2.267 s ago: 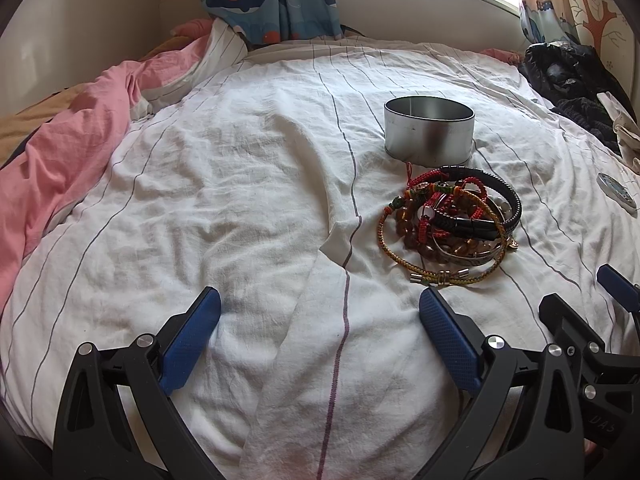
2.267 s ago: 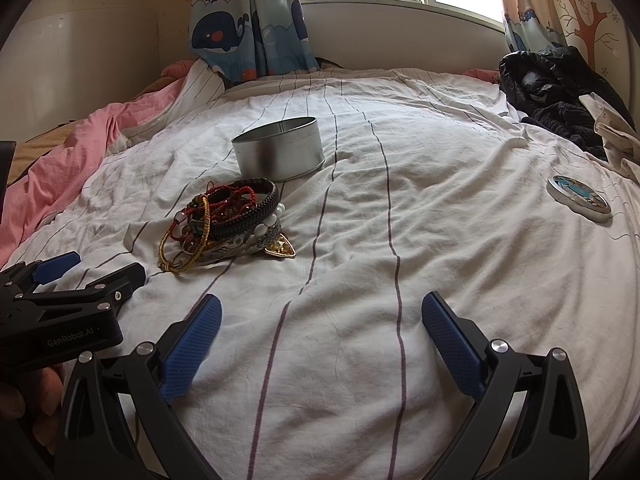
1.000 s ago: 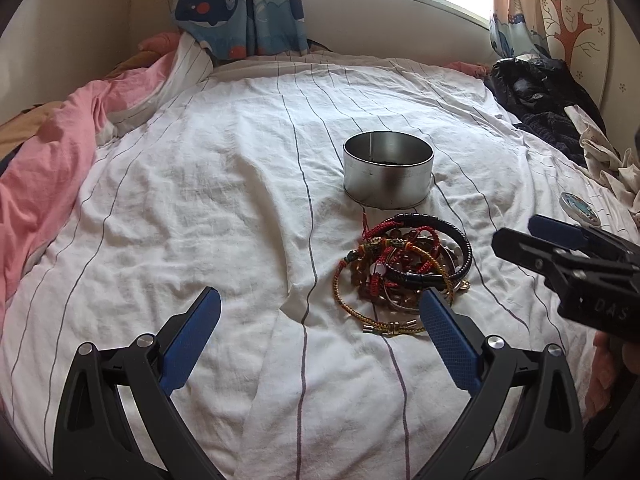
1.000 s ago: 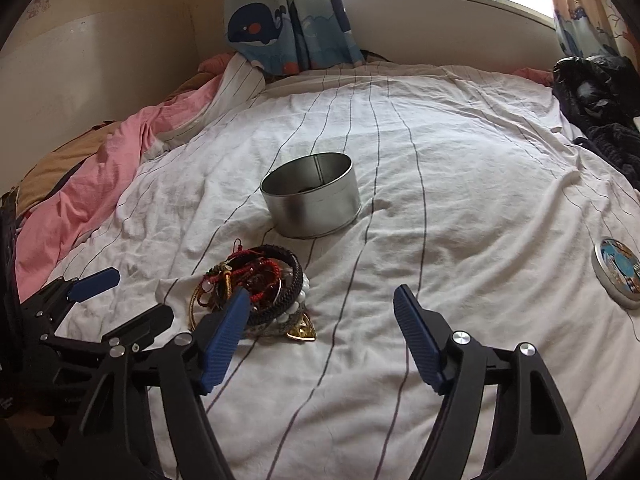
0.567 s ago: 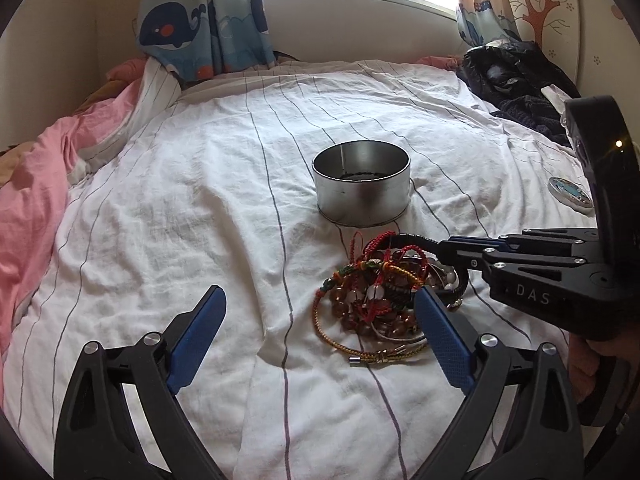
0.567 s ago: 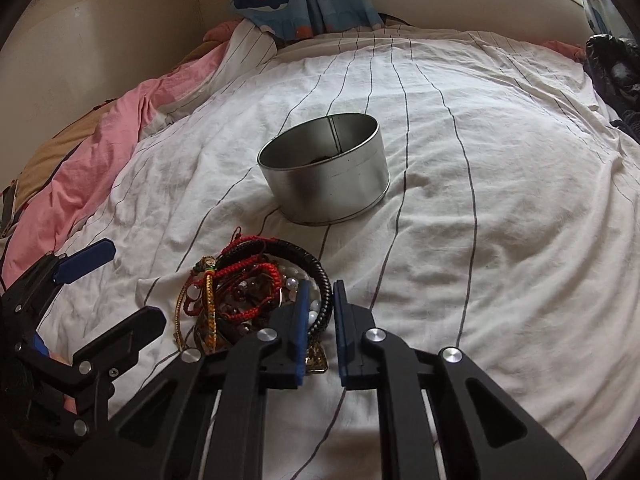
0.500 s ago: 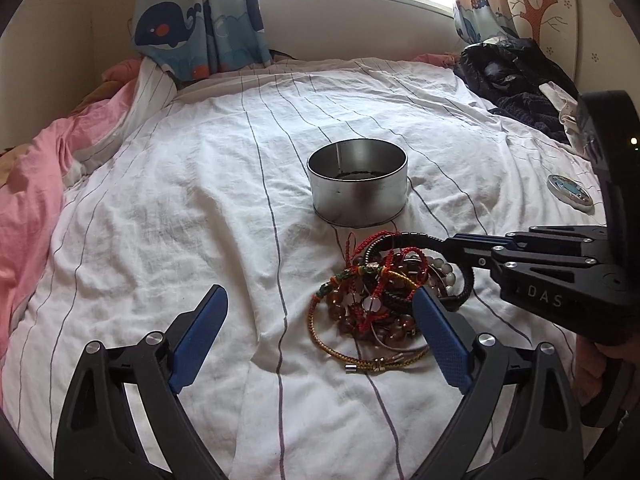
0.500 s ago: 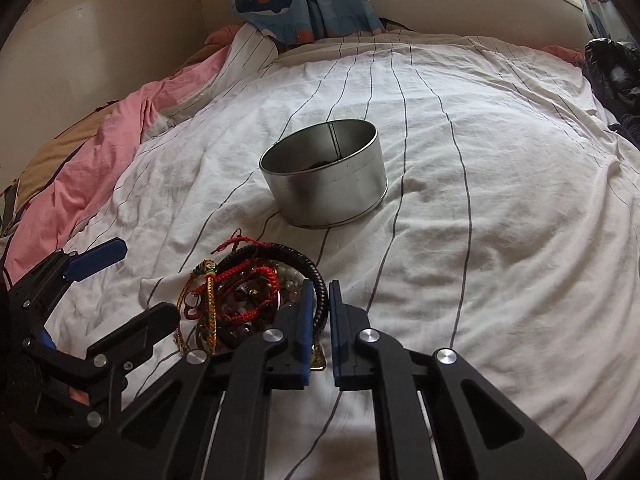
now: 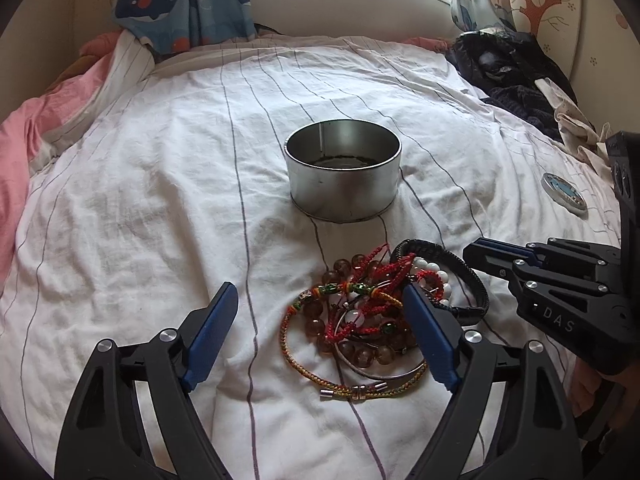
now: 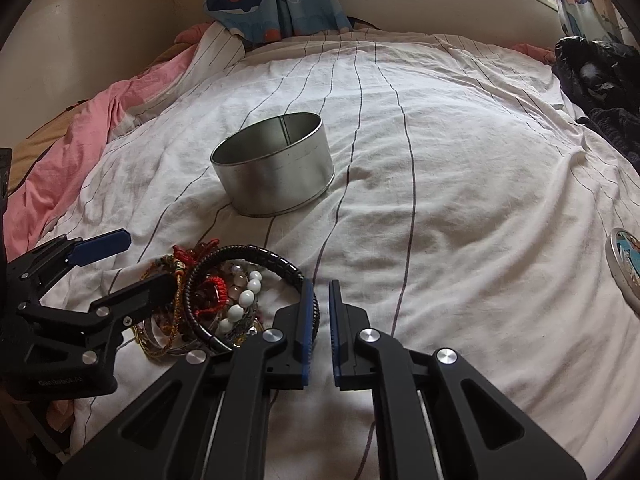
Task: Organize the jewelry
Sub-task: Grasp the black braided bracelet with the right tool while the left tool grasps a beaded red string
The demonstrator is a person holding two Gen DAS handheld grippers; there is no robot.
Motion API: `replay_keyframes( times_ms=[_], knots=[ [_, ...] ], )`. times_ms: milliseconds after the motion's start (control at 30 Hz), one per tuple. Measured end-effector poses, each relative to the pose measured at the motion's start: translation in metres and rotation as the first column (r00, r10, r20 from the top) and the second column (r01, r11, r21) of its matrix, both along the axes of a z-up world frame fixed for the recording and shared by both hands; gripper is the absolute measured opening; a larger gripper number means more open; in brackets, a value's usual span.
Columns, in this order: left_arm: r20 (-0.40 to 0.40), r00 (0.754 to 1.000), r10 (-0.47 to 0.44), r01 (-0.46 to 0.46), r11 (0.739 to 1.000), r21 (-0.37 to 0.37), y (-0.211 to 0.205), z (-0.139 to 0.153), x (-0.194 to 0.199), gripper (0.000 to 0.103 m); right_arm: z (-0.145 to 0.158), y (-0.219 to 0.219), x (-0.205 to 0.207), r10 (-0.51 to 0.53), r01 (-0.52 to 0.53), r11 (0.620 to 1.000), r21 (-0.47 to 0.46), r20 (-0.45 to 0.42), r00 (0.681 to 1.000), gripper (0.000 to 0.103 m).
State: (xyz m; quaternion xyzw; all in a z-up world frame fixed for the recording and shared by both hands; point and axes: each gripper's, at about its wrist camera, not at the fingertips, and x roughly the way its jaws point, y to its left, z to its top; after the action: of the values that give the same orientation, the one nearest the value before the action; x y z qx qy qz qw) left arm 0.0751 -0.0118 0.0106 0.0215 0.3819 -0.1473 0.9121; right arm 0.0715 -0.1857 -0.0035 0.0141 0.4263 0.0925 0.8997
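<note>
A tangled pile of bracelets [image 9: 368,312] lies on the striped white bed sheet [image 9: 160,208]; it holds red cords, brown beads, white beads and a black braided bracelet [image 10: 256,256]. A round silver tin [image 9: 343,168], open at the top, stands just beyond the pile and also shows in the right wrist view [image 10: 276,168]. My left gripper [image 9: 320,336] is open, low over the near side of the pile. My right gripper [image 10: 320,308] is nearly closed with a narrow gap and holds nothing, its left finger at the black bracelet's right edge.
The tin's round lid [image 9: 564,198] lies on the sheet at the right. Dark clothes [image 9: 512,68] are heaped at the far right. A pink duvet [image 10: 80,140] is bunched along the left. A whale-print curtain [image 9: 180,4] hangs at the back.
My right gripper has gone from wide open to nearly closed and has come in to the black bracelet's right edge. My left gripper has moved forward over the pile, still open.
</note>
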Motion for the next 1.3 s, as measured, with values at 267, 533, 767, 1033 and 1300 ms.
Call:
replay_keyframes(
  times_ms=[267,533,767,1033,1300],
  knots=[
    [-0.046,0.998,0.047,-0.046,0.999,0.025,0.018,-0.010,-0.009,0.058,-0.007,0.001,0.001,0.014,-0.013,1.000,0.025,-0.037,0.999,0.027],
    [0.005,1.000,-0.003,0.003,0.992,0.123,0.001,-0.005,-0.020,0.041,-0.009,0.000,0.000,0.008,-0.007,1.000,0.026,-0.046,0.999,0.032],
    [0.024,0.998,-0.057,0.056,0.998,0.013,0.005,0.011,-0.038,0.044,-0.008,0.000,0.001,0.007,-0.006,0.999,0.031,-0.041,0.999,0.036],
    [-0.161,0.986,0.047,-0.065,0.992,-0.106,0.022,-0.023,-0.009,0.041,-0.007,-0.001,0.001,0.009,-0.008,0.999,0.042,-0.041,0.999,0.037],
    [-0.158,0.987,-0.028,0.010,0.993,-0.117,0.017,-0.015,-0.016,0.005,-0.009,0.001,0.002,0.022,-0.019,0.999,0.050,-0.048,0.999,0.037]
  ],
)
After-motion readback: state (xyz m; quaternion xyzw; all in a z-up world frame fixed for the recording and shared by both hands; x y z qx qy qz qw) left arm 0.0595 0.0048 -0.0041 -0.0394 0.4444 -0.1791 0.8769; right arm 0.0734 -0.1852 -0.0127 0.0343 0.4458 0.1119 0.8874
